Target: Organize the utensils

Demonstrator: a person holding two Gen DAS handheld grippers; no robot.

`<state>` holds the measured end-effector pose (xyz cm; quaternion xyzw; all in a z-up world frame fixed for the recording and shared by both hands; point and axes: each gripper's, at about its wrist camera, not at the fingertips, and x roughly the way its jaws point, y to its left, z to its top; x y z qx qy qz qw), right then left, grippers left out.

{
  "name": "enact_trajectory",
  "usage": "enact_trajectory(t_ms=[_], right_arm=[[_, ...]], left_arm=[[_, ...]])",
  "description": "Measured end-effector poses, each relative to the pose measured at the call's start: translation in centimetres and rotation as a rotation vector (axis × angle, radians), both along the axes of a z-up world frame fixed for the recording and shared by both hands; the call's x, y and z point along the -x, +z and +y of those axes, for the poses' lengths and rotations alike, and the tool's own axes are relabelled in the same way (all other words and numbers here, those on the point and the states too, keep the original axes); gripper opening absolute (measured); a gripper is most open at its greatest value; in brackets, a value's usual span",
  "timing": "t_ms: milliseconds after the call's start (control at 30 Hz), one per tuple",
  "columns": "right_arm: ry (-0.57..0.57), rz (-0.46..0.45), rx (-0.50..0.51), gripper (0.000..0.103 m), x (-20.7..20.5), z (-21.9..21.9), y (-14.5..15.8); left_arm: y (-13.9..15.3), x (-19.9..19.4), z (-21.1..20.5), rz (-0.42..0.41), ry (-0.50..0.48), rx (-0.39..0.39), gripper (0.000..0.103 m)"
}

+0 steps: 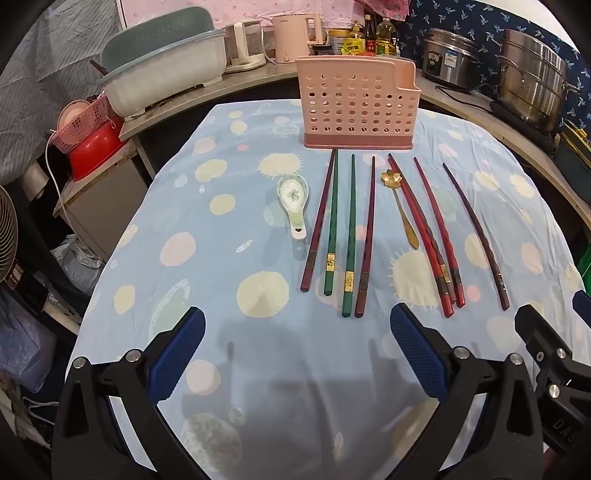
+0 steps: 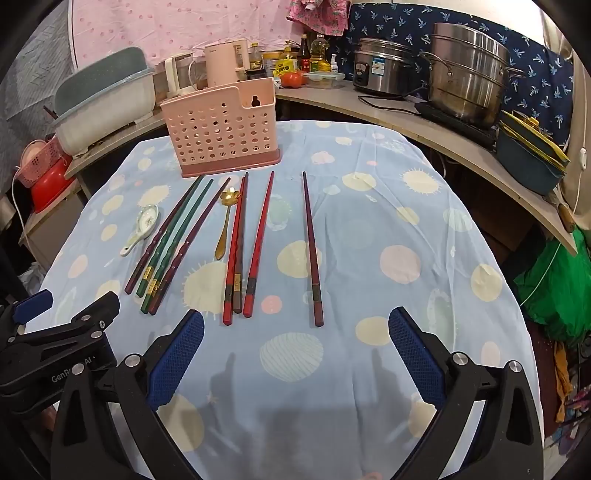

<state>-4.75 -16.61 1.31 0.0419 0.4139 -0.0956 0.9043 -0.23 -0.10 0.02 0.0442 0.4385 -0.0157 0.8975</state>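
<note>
A pink perforated utensil holder (image 1: 356, 107) (image 2: 221, 142) stands at the far side of the blue spotted tablecloth (image 1: 221, 332) (image 2: 388, 229). Several chopsticks lie in front of it: two green (image 1: 332, 229) (image 2: 173, 236), dark red (image 1: 369, 236), bright red (image 1: 424, 236) (image 2: 260, 240) and a dark purple one (image 1: 476, 236) (image 2: 312, 251). A white ceramic spoon (image 1: 293, 201) (image 2: 142, 227) lies left of them. A gold flower spoon (image 1: 400, 206) (image 2: 225, 225) lies among them. My left gripper (image 1: 297, 323) is open and empty near the chopstick ends. My right gripper (image 2: 295, 323) is open and empty too.
A counter behind holds a green-white dish tub (image 1: 166, 70), a kettle (image 1: 295, 35), bottles (image 1: 373, 37), a rice cooker (image 2: 384, 66) and a steel steamer pot (image 2: 465, 74). A red basin (image 1: 96, 151) sits left. A green bag (image 2: 554, 280) hangs at right.
</note>
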Motion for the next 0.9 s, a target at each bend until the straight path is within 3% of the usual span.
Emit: enact_trajectory(t_ms=[900], right_arm=[[0.002,-0.004,-0.001,0.096,-0.02,0.06,0.21]], left_arm=[[0.17,-0.05,0.05,0.003,-0.002,0.004,0.096]])
